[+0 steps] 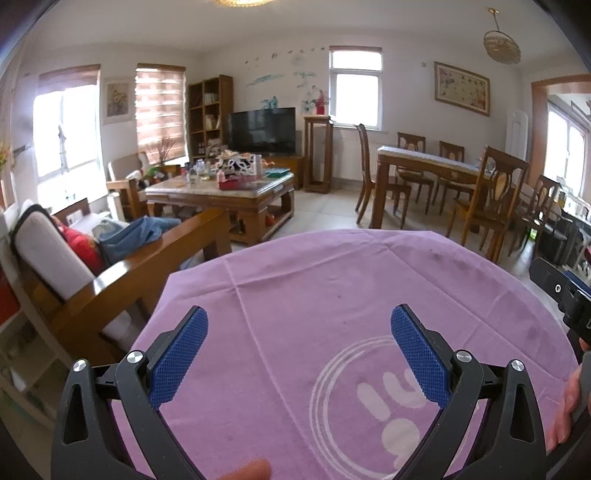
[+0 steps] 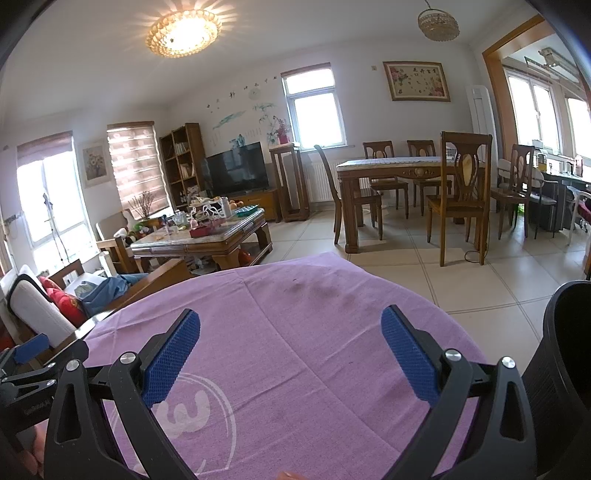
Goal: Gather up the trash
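Hand-held gripper pair, left (image 1: pixel 299 356) and right (image 2: pixel 290 356), hovered spread apart above purple-clothed worktop (image 1: pixel 332 280); no trash visible to judge handling.

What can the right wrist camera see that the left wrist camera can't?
Only the right wrist view shows the black bin at the table's right side and the whole lit ceiling lamp. Only the left wrist view shows the full white logo on the cloth. Both show the purple tablecloth, open blue-padded jaws with nothing between them, the TV and the dining table.
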A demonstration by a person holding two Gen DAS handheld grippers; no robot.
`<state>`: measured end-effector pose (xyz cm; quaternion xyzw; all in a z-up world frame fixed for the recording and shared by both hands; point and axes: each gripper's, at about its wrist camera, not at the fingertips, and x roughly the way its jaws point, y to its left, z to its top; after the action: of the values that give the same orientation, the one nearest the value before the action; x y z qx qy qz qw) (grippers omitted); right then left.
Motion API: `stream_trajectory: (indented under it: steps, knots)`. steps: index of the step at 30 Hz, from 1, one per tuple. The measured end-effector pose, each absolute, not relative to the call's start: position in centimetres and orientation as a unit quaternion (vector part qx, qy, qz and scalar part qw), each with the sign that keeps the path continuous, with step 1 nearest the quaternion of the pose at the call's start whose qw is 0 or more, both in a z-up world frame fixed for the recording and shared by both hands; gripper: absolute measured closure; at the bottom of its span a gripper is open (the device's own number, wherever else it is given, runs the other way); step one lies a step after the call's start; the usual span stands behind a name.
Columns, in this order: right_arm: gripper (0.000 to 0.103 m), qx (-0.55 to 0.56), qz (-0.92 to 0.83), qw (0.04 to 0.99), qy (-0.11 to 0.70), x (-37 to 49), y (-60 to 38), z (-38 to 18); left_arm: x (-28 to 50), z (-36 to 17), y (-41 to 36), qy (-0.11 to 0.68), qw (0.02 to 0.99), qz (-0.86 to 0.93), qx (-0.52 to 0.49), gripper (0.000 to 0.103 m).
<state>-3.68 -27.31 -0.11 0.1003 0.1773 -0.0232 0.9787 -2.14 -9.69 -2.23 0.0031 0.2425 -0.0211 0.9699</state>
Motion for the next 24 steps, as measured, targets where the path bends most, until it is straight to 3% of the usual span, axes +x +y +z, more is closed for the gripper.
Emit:
stream_trajectory:
  steps: [24]
  knots:
    - [0.005,0.100,-0.023,0.979,0.178,-3.6,-27.4,0.1,-3.6,-0.8,-9.1,0.238,0.970,-0.042,-0.005,0.005]
